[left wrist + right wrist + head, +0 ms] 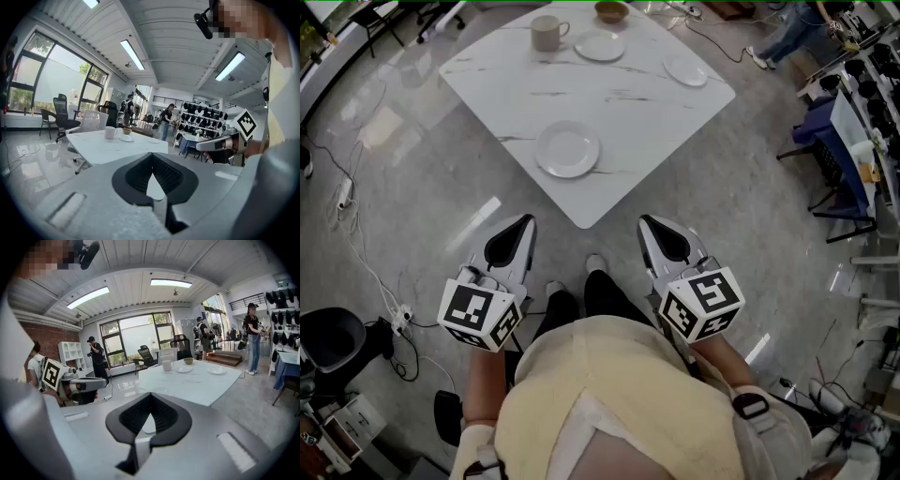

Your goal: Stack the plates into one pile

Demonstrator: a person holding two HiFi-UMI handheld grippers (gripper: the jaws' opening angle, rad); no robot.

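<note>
above the floor, short of the table (637,117): both pairs of jaws closed, nothing stacked

at the left, the left gripper (523,225) hangs over the grey floor (412,187), pointing at the white table's near corner; its jaws are pressed together with nothing between them. on the table, a mug (547,33) stands at the far side. nearer the person, the near plate (567,149) lies alone close to the near corner. the far plate (600,45) sits just beside the mug, with a small bowl (611,11) behind it. the right gripper (645,223) is level with the left one, also short of the table, jaws fully closed and empty. the right-hand plate (685,71) lies near the table's right edge, well apart from the other two.
</note>
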